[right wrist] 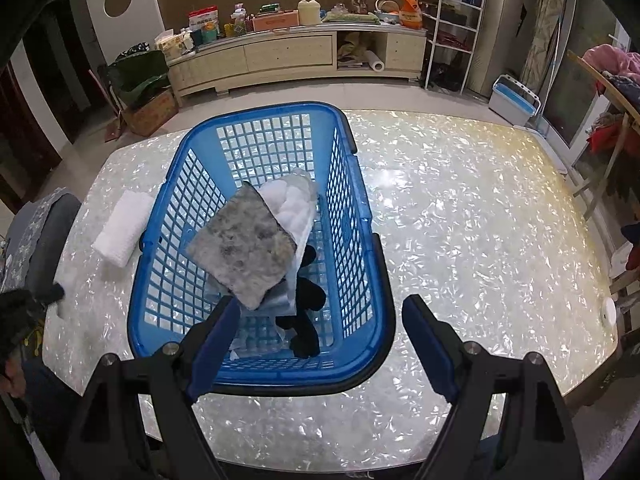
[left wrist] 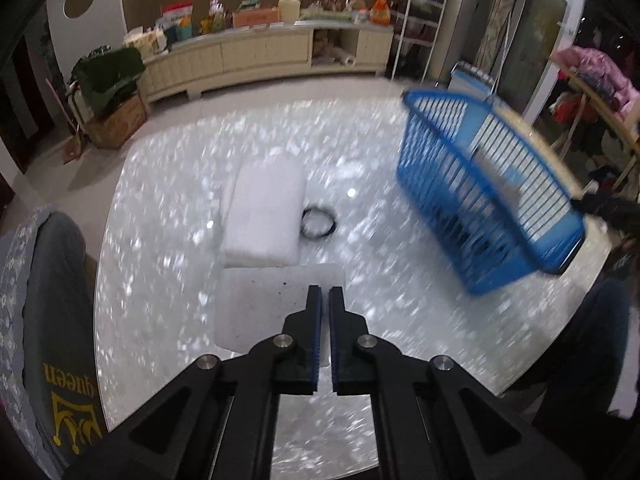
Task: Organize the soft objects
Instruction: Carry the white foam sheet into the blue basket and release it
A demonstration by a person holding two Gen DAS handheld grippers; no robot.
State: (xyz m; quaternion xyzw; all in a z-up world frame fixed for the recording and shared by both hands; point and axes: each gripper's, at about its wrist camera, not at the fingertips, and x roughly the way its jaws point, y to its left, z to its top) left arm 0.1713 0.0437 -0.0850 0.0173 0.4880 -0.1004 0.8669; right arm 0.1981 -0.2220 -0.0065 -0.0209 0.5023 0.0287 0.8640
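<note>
A blue plastic basket [right wrist: 360, 216] stands on the pearly table [right wrist: 472, 216] and holds a grey pad [right wrist: 244, 244], white padded cloth [right wrist: 296, 200] and a black soft item [right wrist: 306, 300]. My right gripper [right wrist: 320, 328] is open above the basket's near end, empty. In the left wrist view the basket [left wrist: 480, 192] is at right, blurred. My left gripper [left wrist: 325, 300] is shut with nothing between its fingers, over a white foam block [left wrist: 260, 304]. A second white foam pad [left wrist: 264, 212] and a black hair band [left wrist: 318, 222] lie beyond it.
The white foam pad also shows left of the basket in the right wrist view [right wrist: 122, 226]. A grey chair back [left wrist: 52, 300] stands at the table's left edge. A long cluttered sideboard [right wrist: 296, 52] lines the far wall.
</note>
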